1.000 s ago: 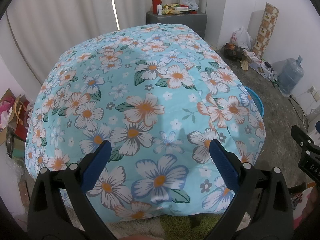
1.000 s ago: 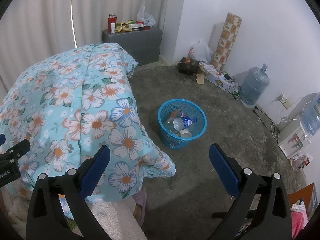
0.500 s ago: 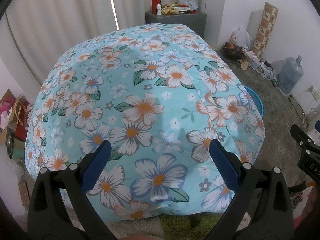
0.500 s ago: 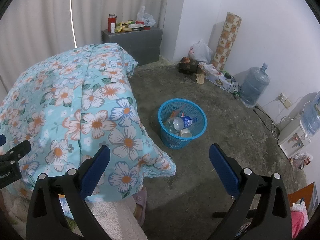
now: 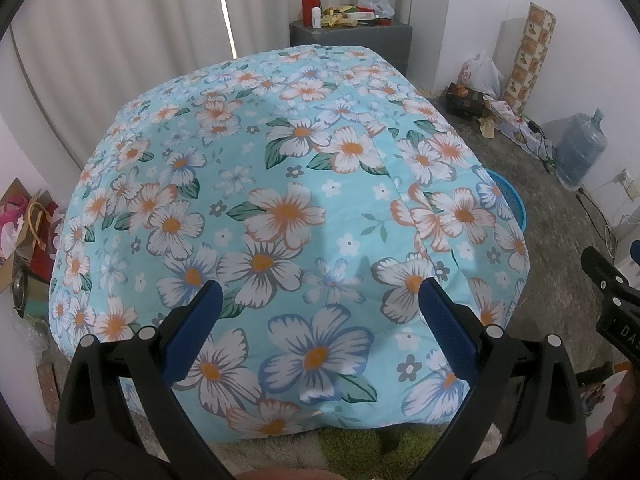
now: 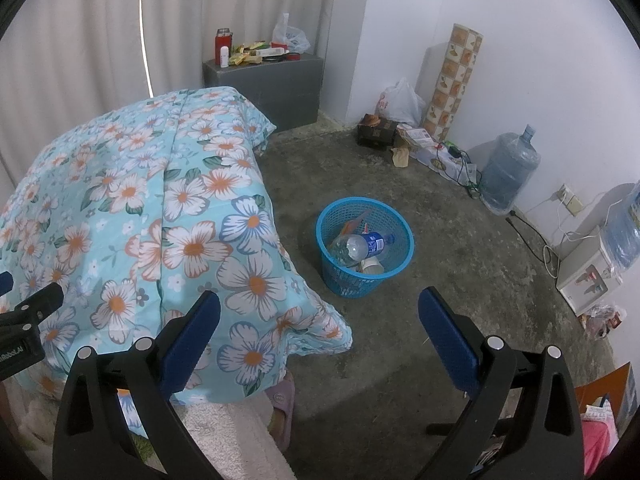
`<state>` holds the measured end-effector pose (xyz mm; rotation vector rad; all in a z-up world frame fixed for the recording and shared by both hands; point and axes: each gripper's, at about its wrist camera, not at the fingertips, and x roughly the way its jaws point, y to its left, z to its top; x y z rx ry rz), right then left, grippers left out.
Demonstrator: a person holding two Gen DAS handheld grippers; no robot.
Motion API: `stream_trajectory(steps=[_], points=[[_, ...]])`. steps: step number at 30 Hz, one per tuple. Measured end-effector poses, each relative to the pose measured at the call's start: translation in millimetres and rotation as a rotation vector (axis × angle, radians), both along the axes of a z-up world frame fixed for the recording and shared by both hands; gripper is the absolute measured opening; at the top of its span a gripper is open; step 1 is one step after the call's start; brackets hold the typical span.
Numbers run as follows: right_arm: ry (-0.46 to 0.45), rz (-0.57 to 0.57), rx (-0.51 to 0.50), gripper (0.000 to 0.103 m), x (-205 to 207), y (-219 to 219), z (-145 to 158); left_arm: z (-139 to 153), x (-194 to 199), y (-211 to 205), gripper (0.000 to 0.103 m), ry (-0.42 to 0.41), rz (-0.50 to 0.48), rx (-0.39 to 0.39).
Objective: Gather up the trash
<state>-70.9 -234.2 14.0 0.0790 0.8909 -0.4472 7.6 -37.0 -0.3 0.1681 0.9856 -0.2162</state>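
- left tongs (image 5: pixel 316 312) spread wide, blue pads (image 5: pixel 192 328) apart, pinching nothing; hovered over the near end of the bed.
- right tongs (image 6: pixel 318 330) likewise spread wide and empty, held above the concrete floor (image 6: pixel 400 352) just beside the bed's corner.
- blue trash basket (image 6: pixel 400 260) stood on the floor close to the bed's side, ahead of the right tongs and well apart from them; only its rim (image 5: pixel 514 200) peeked past the bedspread in the left view.
- lay inside the basket: a clear plastic bottle (image 6: pixel 360 245) with a blue label on its side, a white cup (image 6: pixel 372 267) under it, and some coloured wrappers (image 6: pixel 352 224).
- floral bedspread (image 5: pixel 280 208), turquoise with white and orange flowers, covered the bed and draped over its edge.
- more clutter sat on the grey bench (image 6: pixel 272 80) in the far corner: a red flask (image 6: pixel 222 45), a small white bottle, yellow packets (image 6: pixel 250 49), a clear plastic bag (image 6: pixel 290 36).
- along the right wall: a white plastic bag (image 6: pixel 396 102), a dark box (image 6: pixel 374 132), a patterned roll (image 6: pixel 452 80) stood upright, a large water jug (image 6: pixel 508 172).
- a pink slipper (image 6: pixel 282 404) poked out at the foot of the bed, beside a pale fluffy rug (image 6: pixel 232 436).
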Motion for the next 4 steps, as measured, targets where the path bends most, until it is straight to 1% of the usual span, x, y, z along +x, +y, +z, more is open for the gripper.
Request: stream_trajectory(steps=[4], points=[[0.0, 0.0, 0.001, 0.096, -0.1, -1.5, -0.1, -2.3, -1.9, -0.3, 0.094, 0.004, -0.009, 0.004]])
